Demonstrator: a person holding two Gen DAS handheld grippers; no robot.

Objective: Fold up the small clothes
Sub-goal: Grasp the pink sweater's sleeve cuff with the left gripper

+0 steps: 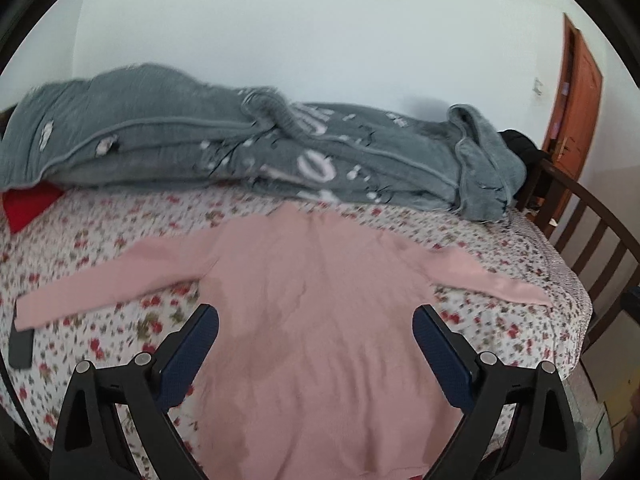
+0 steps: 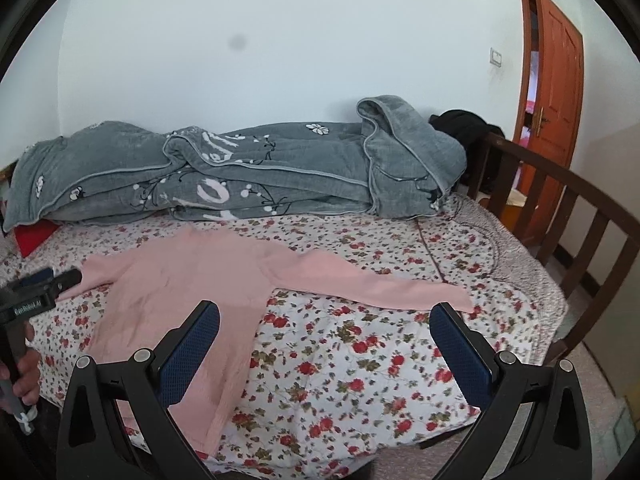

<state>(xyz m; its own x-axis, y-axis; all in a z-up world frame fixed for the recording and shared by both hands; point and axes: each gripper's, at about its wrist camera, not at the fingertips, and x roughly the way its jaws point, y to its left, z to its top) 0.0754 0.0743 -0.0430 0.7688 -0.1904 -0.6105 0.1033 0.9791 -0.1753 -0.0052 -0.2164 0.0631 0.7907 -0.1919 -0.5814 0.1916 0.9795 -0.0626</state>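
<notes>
The pink top (image 1: 316, 320) is lying flat on the floral sheet (image 2: 360, 360), sleeves running left-right. The left gripper (image 1: 316, 344) is hovering centre-frame over it, jaws wide and empty; the right gripper (image 2: 324, 344), equally wide, is sitting right of it.

A pink top (image 1: 320, 320) of soft, matt knit cloth is seen, smooth with faint creases. Beneath it, a thin cotton-like floral sheet (image 2: 360, 340) is shown, matt and slightly puckered. A grey blanket (image 2: 240, 168) is made out as plush, fleecy cloth with a corded edge. The left gripper (image 1: 316, 340) and right gripper (image 2: 325, 340) are built of matt black plastic, with bright metal rivets; the fingers (image 2: 192, 356) are faced with dimpled, rubbery blue pads. A dark wooden rail (image 2: 580, 208) and a semi-glossy varnished orange-brown door (image 2: 560, 80) are noted, and a smooth painted wall (image 2: 280, 40).
</notes>
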